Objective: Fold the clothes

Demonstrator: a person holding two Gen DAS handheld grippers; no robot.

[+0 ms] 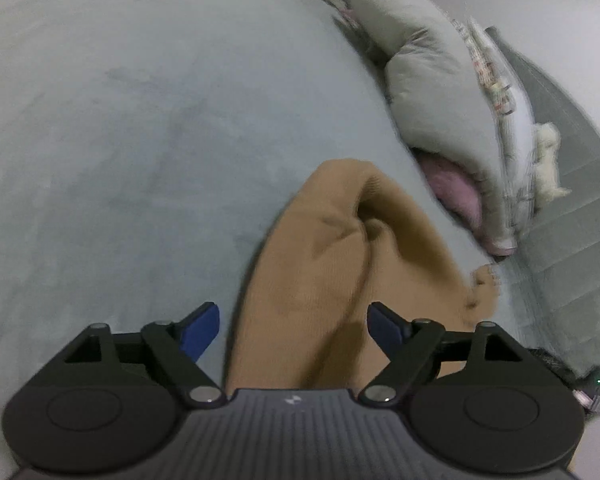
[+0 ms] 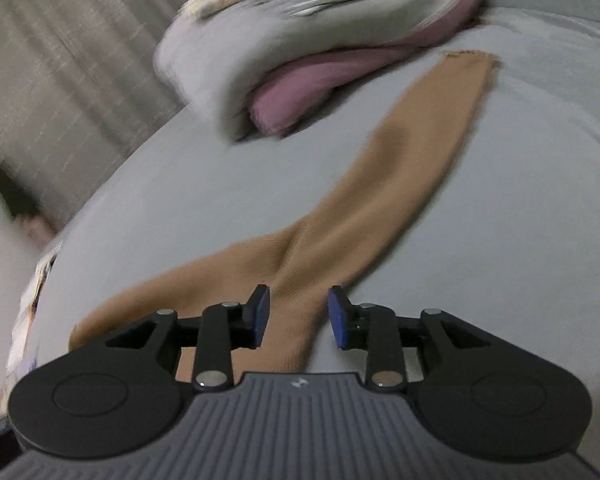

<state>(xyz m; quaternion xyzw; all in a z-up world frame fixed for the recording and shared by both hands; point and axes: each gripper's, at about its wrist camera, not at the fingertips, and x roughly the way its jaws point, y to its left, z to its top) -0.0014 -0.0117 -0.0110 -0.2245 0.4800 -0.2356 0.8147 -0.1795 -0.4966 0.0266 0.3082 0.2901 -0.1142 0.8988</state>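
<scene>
A tan knitted garment [image 1: 320, 264] lies on the pale grey bed sheet [image 1: 120, 140]. In the left wrist view its bunched, folded part runs up between the fingers of my left gripper [image 1: 294, 326], which stands wide open with the blue pads clear of the cloth. In the right wrist view the same tan garment [image 2: 380, 200] stretches as a long sleeve toward the far right, its cuff [image 2: 470, 60] near the bedding. My right gripper [image 2: 299, 316] is partly open just above the cloth, and its pads do not press on it.
A heap of grey and patterned bedding [image 1: 440, 92] with a pink pillow [image 1: 458, 194] lies at the right; the same pink pillow [image 2: 320, 84] and bedding [image 2: 260, 20] fill the far side in the right wrist view. A curtain [image 2: 60, 60] hangs beyond the bed's left edge.
</scene>
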